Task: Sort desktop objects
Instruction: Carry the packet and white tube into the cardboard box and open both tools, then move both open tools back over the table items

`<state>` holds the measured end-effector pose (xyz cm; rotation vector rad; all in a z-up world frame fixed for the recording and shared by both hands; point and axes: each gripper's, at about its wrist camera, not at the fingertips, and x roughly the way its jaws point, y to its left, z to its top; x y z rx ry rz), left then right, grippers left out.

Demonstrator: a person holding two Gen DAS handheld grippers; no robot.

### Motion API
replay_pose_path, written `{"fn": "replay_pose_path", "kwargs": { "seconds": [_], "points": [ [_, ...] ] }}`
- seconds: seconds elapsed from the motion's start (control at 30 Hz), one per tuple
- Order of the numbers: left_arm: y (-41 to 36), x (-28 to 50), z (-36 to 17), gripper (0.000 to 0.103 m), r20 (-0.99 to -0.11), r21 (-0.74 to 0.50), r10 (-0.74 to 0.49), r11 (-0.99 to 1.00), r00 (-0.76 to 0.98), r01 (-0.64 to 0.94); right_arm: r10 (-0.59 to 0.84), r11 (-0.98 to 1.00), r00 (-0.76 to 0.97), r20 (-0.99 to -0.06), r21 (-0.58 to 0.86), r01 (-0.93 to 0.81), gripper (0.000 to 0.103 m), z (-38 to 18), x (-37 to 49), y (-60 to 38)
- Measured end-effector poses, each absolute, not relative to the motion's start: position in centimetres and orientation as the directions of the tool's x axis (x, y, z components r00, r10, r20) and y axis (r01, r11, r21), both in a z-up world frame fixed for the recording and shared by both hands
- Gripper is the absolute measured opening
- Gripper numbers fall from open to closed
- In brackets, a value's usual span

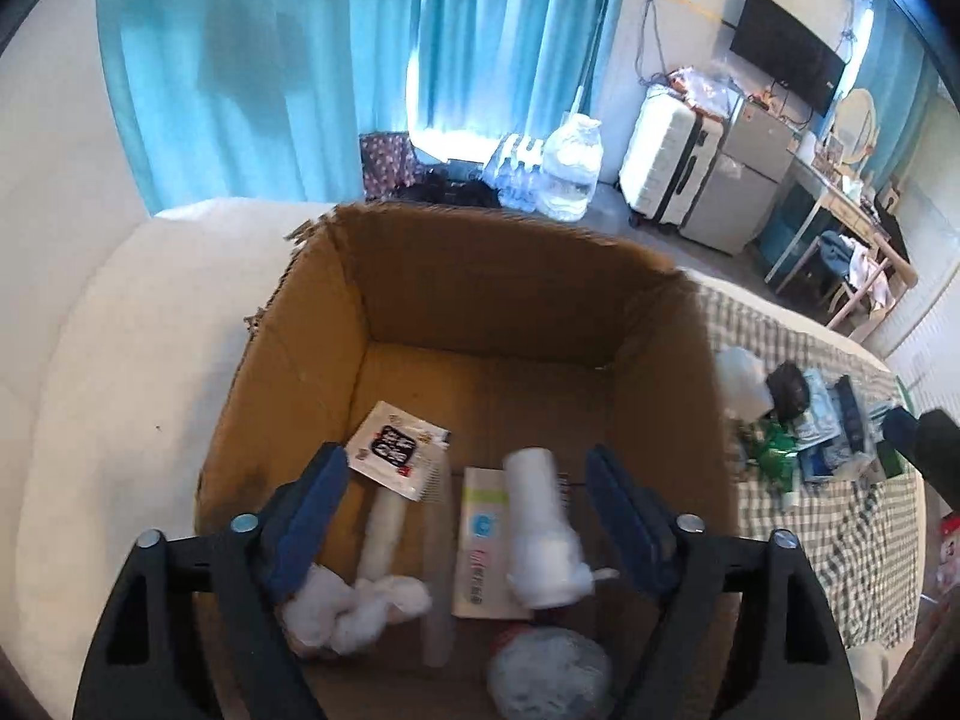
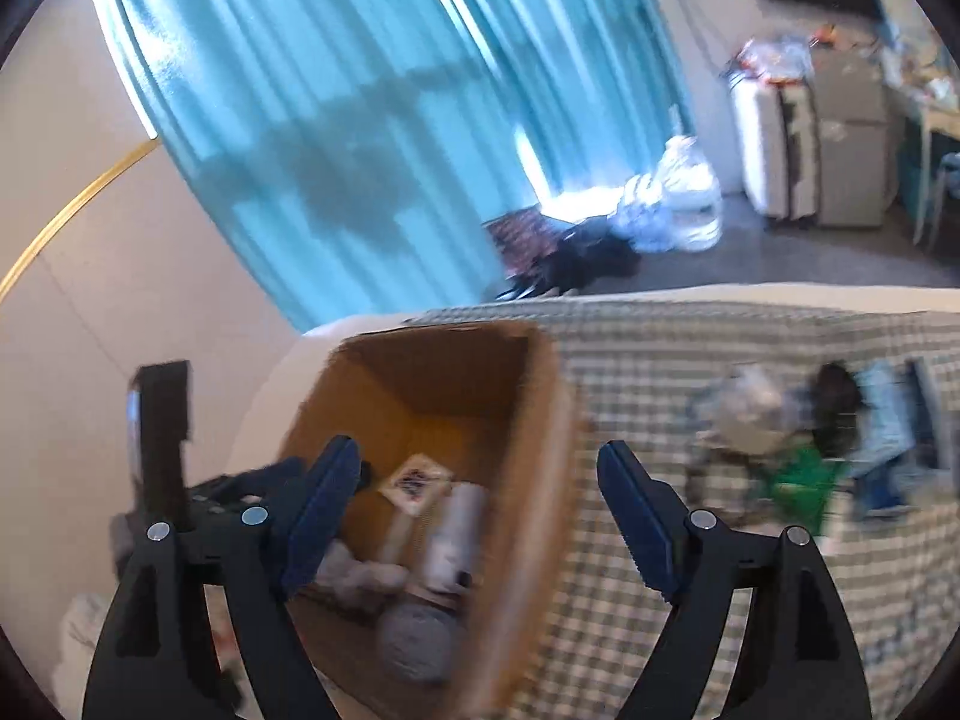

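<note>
Sorting is at a drop: left gripper (image 1: 465, 516) hangs spread over the box (image 1: 480, 276), a white roll (image 1: 540, 534) loose between its jaws (unpressed). Right gripper (image 2: 480, 510), empty and wide, should next swing right to the pile (image 2: 804, 438) on the checked cloth.

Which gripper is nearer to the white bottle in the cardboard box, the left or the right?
Left. The left gripper hangs open directly over the white bottle in the cardboard box; the right gripper straddles the box's wall toward the checkered cloth.
</note>
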<state>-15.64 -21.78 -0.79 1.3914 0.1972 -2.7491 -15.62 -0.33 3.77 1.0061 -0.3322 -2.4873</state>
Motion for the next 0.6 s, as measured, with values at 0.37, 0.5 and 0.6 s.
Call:
{"fn": "replay_pose_path", "kwargs": {
  "seconds": [0.37,0.5,0.6],
  "points": [
    [-10.3,-10.8,5.3,0.103,-0.697,-0.107,0.055,-0.994,-0.715,0.027,-0.144,-0.980,-0.809,-0.570,0.195,0.037,0.087,6.3,-6.2,14.7],
    [-5.6,-9.7,5.0,0.103,-0.687,-0.104,0.080,-0.995,-0.722,-0.011,-0.093,-0.974,-0.788,-0.608,0.220,-0.056,0.087,4.6,-4.3,19.9],
    [-2.6,-9.6,3.2,0.103,-0.708,-0.085,0.095,-0.995,-0.700,-0.049,-0.077,-0.968,-0.783,-0.617,0.234,-0.090,0.087,3.4,-3.7,22.1]
  ]
}}
